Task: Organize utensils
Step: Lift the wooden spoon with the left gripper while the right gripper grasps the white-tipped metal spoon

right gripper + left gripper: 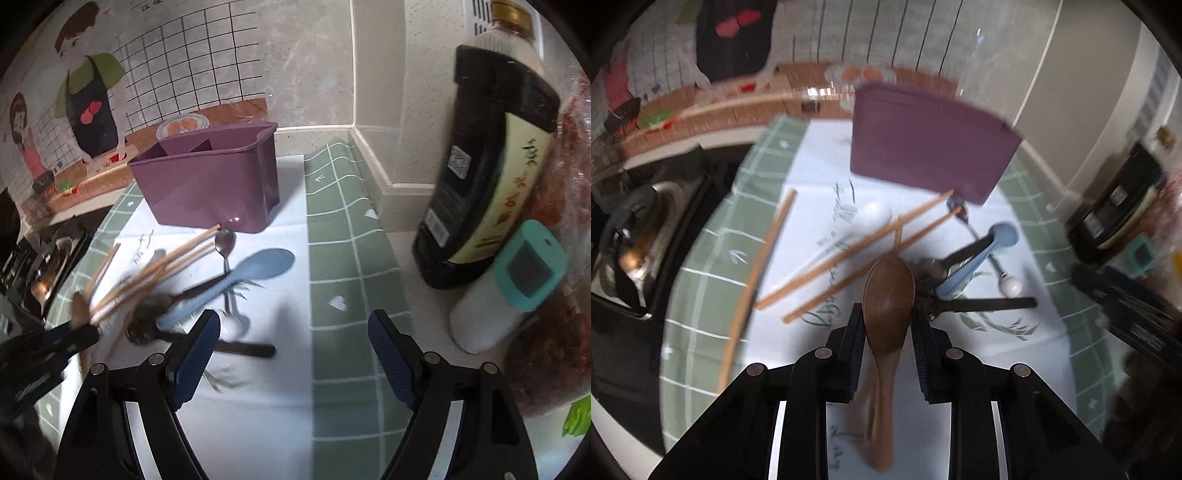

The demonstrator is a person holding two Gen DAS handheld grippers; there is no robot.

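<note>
Kitchen desk, tiled wall behind, covered by a green-checked cloth [343, 258] with a pale centre panel.

Item: wooden spoon [888, 291]. Brown, smooth oval bowl, slim handle. Location: between the blue pads of the left tool [888, 325], which is clenched on it just below the bowl; long axis runs along the fingers, bowl forward.

Destination: purple caddy [931, 147], straight ahead of the spoon's bowl and well apart, beyond the scattered chopsticks [857, 254]; left hand judged nearer for the delivery.

Right tool [291, 354]: released, holding nothing, above the cloth near the blue rice paddle [255, 269].
</note>
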